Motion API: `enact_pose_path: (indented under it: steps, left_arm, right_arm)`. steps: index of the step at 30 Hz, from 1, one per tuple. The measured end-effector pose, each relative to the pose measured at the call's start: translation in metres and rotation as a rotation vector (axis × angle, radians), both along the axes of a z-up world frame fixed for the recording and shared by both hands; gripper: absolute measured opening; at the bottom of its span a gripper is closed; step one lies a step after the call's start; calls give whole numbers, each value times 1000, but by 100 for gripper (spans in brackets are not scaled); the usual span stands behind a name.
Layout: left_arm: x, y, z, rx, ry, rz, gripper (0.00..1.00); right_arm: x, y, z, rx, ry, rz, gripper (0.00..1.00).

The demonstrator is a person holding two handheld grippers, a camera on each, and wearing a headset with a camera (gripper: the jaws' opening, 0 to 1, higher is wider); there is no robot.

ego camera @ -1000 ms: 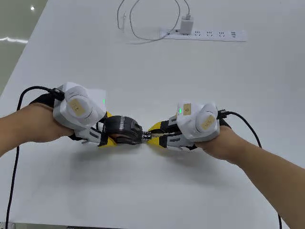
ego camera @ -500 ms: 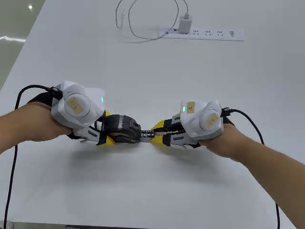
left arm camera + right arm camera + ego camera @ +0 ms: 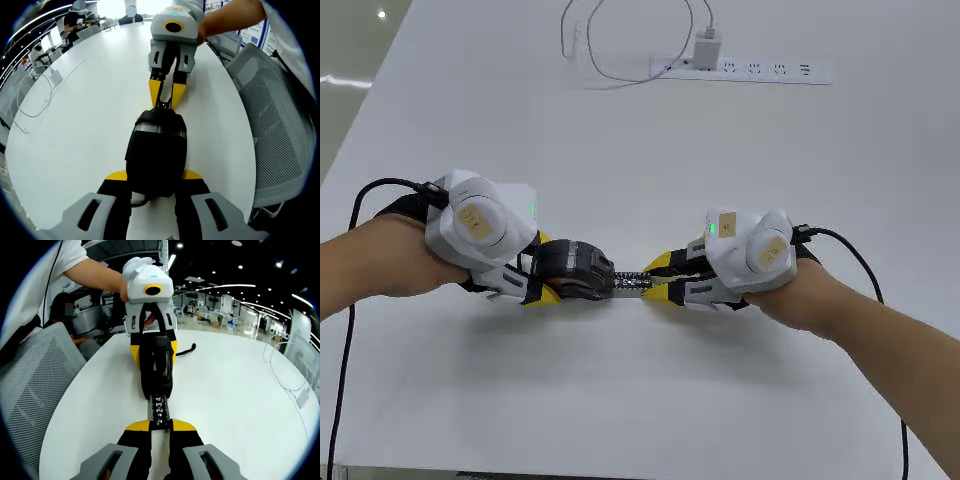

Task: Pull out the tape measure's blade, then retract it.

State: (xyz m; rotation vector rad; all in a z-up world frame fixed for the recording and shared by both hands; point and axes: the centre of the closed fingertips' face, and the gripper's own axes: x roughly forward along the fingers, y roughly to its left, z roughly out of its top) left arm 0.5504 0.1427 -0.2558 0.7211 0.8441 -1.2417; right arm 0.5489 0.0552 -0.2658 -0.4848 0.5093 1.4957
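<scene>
My left gripper is clamped on the tape measure, its two jaws pressed against opposite sides of the black case near the rear. That leaves the front of the case, where the blade comes out, sticking forward past the yellow jaw tips. In the left gripper view the case sits squarely between my jaws, which stand about as wide apart as the case itself. My right gripper faces the left one head-on across the white table. Its jaws are nearly together, pinched on the free end of the blade. A short stretch of blade runs straight between the mouth of the case and my right jaw tips. In the right gripper view this stretch lies flat and dark, with the numerals 2, 3 and 4 readable on it, and it disappears between the two yellow tips. The tape measure is near the front middle of the table, just to the left of centre in the head view, held low over the surface. I cannot tell whether its underside touches the tabletop. The two grippers are near each other, with only the case and the bit of blade between them. A power strip with a charger plugged in lies well apart at the far edge.
</scene>
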Motion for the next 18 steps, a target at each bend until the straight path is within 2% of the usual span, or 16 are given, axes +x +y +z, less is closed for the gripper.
enact_pose_path:
  steps: [18]
  left_arm:
    - [0, 0, 0, 1, -2, 1, 28]
  right_arm:
    - [1, -10, 2, -12, -5, -4, 8]
